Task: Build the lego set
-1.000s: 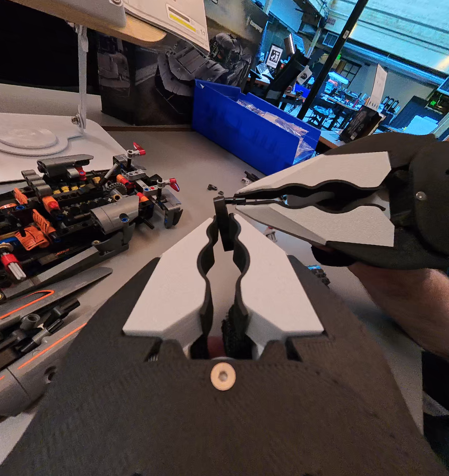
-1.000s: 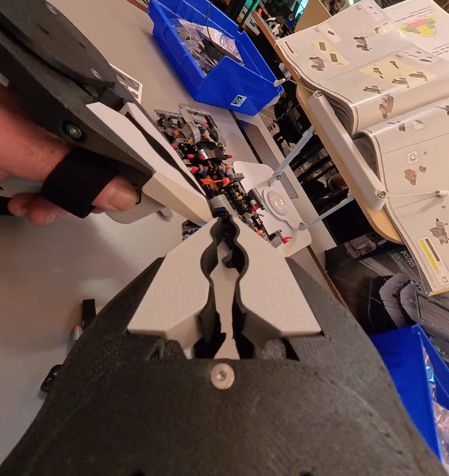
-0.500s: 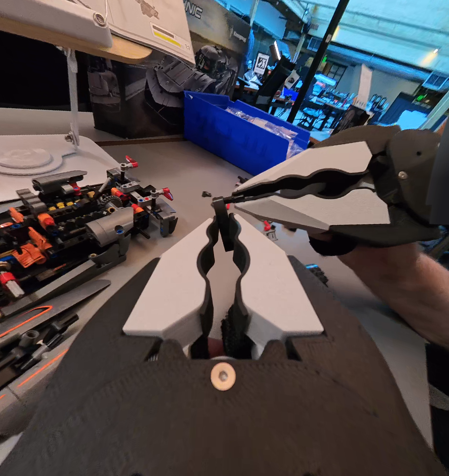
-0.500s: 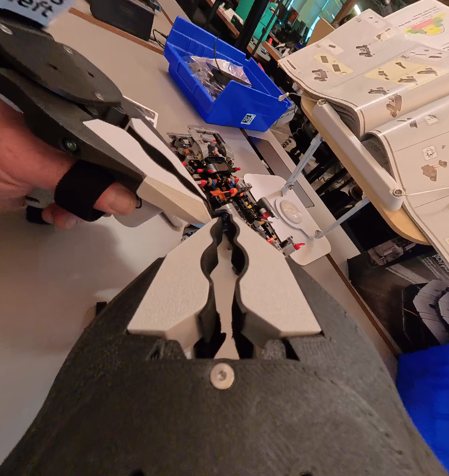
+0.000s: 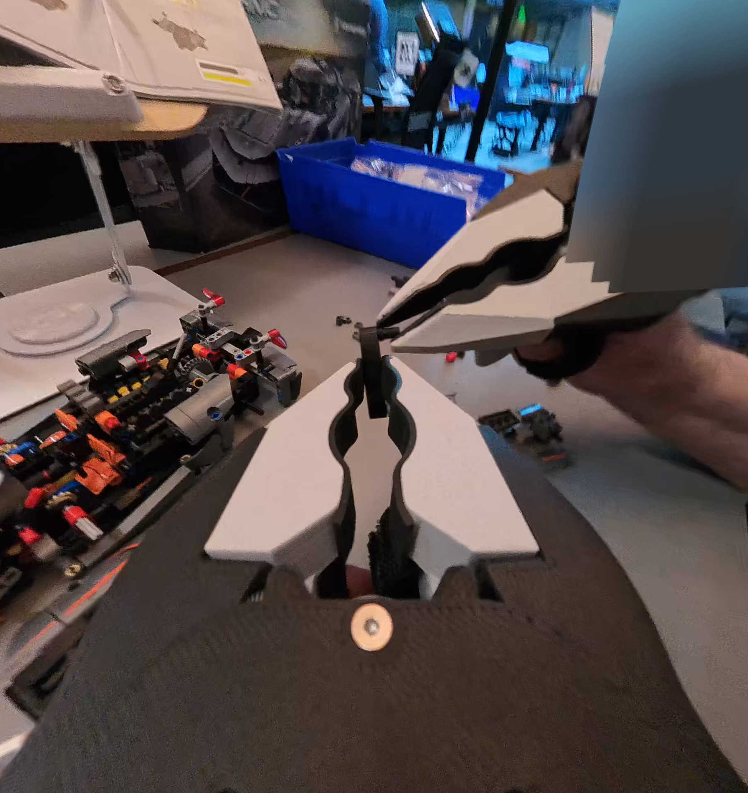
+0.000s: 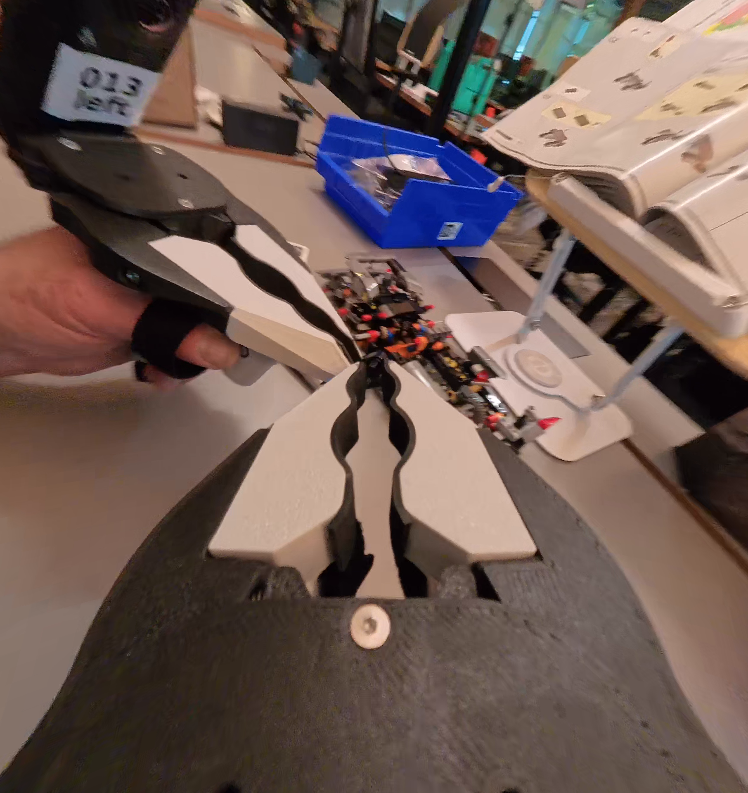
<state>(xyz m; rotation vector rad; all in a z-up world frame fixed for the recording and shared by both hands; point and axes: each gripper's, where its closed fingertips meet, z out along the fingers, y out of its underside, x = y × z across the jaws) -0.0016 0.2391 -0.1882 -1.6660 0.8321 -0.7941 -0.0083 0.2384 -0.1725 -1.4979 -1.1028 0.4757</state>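
The left gripper (image 5: 374,369) was clamped on a thin black beam (image 5: 373,388), held upright w/ its top end sticking out past the tips. The right gripper (image 5: 385,332) came in from the right, roughly level, tips closed on a small black pin (image 5: 378,332) that touched the beam's top end; whether the pin was already seated in a hole couldn't be told, too small and dark. In the right wrist view the same joint sat right at the right gripper's tips (image 6: 374,367), w/ the left gripper (image 6: 351,352) crossing in from upper left. Judgement: step in hand was pushing the pin into the beam's end hole. To do it well, prob. keep the pin square to the beam face, push straight along the pin's axis, and brace the beam hard w/ the left so it doesn't pivot in the pads; a skewed push could pop the pin out of the tips. Both were held in the air above the grey table (image 5: 321,274), a hand (image 6: 42,309) wrapped under the left tool w/ a black strap over the fingers, forearm (image 5: 681,407) of the other side reaching in low. The part-built lego car (image 5: 149,407) lay on the table to the left, apart from both tools; blue bin (image 5: 372,206) of bagged parts behind, instruction booklet (image 6: 664,94) on a stand.
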